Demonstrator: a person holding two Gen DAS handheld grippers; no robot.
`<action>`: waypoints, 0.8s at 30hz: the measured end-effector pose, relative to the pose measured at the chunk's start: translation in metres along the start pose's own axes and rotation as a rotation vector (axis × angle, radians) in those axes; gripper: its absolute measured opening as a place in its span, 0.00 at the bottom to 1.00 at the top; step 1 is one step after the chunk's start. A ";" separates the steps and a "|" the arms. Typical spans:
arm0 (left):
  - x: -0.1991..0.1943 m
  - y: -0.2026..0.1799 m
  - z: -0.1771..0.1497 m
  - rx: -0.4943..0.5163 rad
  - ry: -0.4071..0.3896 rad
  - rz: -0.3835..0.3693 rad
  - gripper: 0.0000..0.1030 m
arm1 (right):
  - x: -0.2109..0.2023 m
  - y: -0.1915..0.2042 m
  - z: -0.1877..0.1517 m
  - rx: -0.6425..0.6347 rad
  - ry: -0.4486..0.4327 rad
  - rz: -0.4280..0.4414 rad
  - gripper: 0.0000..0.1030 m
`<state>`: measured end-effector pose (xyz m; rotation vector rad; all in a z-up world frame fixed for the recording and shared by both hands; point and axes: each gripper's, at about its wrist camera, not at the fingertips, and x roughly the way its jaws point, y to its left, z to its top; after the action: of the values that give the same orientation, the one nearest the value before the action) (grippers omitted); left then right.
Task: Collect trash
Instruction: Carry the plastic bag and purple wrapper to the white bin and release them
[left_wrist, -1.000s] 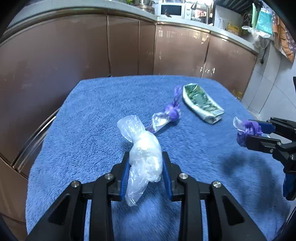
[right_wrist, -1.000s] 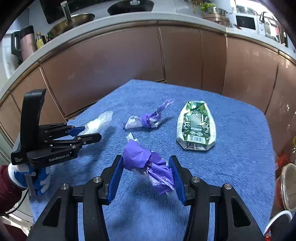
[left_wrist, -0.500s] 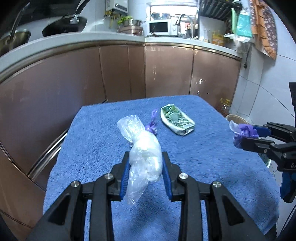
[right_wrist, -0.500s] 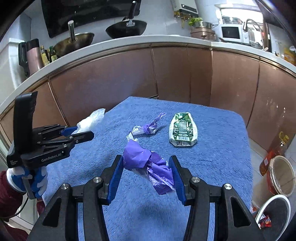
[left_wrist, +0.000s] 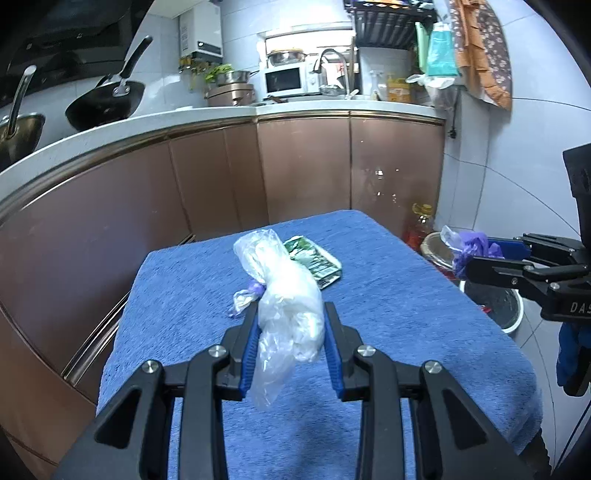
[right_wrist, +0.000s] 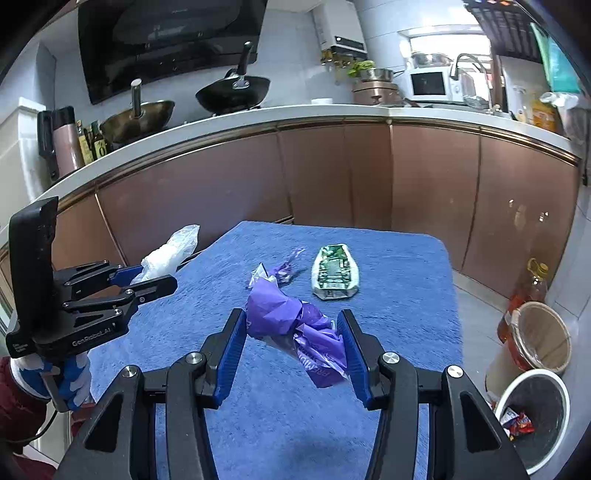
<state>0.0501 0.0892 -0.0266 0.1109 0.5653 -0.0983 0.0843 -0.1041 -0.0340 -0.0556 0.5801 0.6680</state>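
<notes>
Now both grippers are loaded and lifted clear of the blue table (right_wrist: 388, 369), so the step in hand looks like the carry to the bin (right_wrist: 532, 413), which stands on the floor at about four o'clock in the right wrist view.

The left gripper (left_wrist: 290, 347) has its jaws closed on a clear bag (left_wrist: 286, 295). The right gripper (right_wrist: 291, 347) pinches a purple wrapper (right_wrist: 291, 325), whose loose tail hangs below the pads.

Both loads are light and crumpled, so I judge a steady squeeze matters more than speed. Bring each gripper right over the bin's mouth before the jaws part, low enough that the film cannot drift onto the floor. The right one is nearer the bin, so it probably goes first.

A beige basket (right_wrist: 543, 336) stands just behind the bin; aim past it.

A green packet (right_wrist: 334, 271) and a small purple twist (right_wrist: 280, 271) lie on the table at twelve o'clock, uncollected.
</notes>
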 end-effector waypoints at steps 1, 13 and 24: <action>-0.001 -0.006 0.002 0.009 -0.003 -0.007 0.29 | -0.005 -0.004 -0.002 0.010 -0.006 -0.009 0.47; 0.022 -0.084 0.032 0.136 0.003 -0.123 0.29 | -0.050 -0.076 -0.023 0.152 -0.073 -0.154 0.47; 0.077 -0.207 0.066 0.331 0.041 -0.286 0.29 | -0.089 -0.179 -0.075 0.359 -0.106 -0.348 0.47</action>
<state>0.1238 -0.1287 -0.0291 0.3542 0.6003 -0.4687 0.0983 -0.3136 -0.0740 0.2101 0.5631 0.2211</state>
